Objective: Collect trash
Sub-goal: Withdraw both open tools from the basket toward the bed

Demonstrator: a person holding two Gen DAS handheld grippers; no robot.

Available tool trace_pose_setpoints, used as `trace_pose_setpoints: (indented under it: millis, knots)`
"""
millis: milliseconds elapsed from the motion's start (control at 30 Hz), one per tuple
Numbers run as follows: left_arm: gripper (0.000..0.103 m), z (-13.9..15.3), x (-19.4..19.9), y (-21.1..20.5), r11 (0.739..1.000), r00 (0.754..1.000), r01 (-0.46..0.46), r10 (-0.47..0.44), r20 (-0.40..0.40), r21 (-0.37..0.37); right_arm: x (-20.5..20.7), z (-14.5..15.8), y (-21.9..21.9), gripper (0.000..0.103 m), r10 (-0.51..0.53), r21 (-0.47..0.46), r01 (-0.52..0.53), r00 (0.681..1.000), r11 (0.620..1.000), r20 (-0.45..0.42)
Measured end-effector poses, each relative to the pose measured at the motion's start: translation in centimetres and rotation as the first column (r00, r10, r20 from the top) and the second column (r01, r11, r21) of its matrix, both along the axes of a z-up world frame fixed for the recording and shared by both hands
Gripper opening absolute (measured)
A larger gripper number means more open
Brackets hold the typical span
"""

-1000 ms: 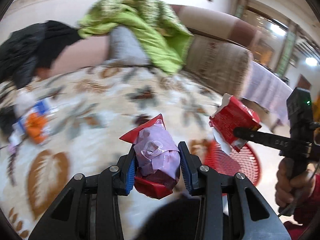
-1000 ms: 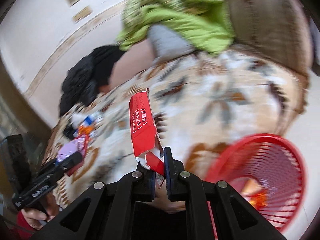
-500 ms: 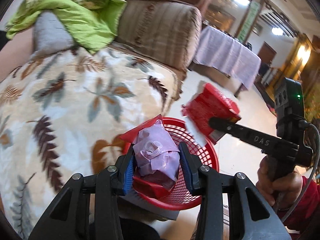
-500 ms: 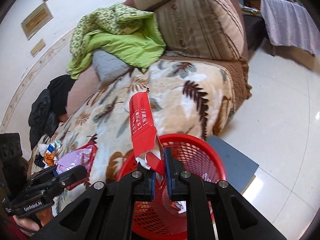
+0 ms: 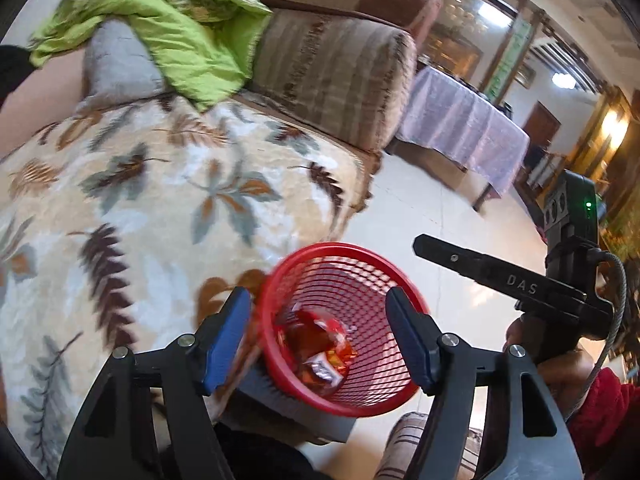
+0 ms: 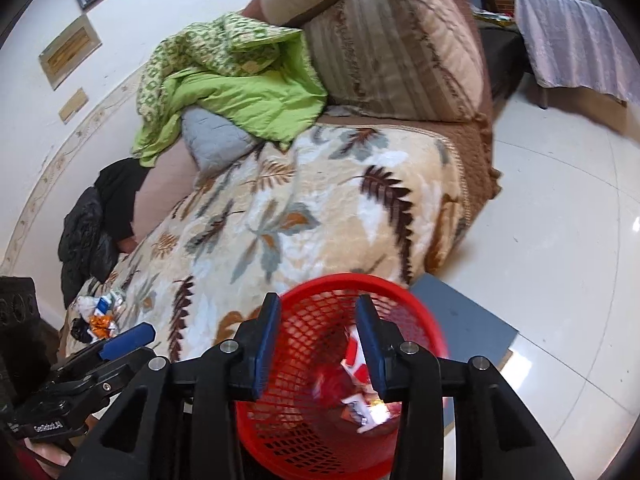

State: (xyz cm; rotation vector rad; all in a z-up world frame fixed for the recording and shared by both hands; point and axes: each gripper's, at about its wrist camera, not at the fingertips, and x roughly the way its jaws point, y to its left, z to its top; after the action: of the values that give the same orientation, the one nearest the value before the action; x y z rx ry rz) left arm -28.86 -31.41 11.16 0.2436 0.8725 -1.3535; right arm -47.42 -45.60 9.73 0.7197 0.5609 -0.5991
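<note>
A red mesh basket stands on the floor beside the sofa, with red and orange wrappers in its bottom. My left gripper is open and empty above the basket. My right gripper is open and empty above the same basket, with red and white wrappers below it. The right gripper also shows at the right of the left wrist view. More trash lies on the far left of the sofa blanket.
The leaf-patterned blanket covers the sofa seat. A green quilt and grey pillow lie at its back, black clothes at the left. A grey mat lies under the basket. A cloth-covered table stands beyond.
Both grippers opened over the basket. The purple and red wrapper left my left gripper and the red packet left my right gripper; both dropped into the basket.
</note>
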Motion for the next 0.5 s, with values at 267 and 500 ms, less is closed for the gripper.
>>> trace_pose_setpoints:
  millis: [267, 500]
  knots:
    - [0.069, 1.2, 5.2, 7.8, 0.979, 0.978, -0.201, 0.201, 0.046, -0.023, 8.5, 0.3, 4.7, 0.043, 0.221, -0.013, -0.221, 0.975, 0.975, 0.011]
    - [0.069, 1.3, 10.3, 16.9, 0.911, 0.909, -0.411, 0.412, 0.057, -0.029, 17.7, 0.6, 11.3, 0.044, 0.444, -0.021, -0.444, 0.896, 0.896, 0.015]
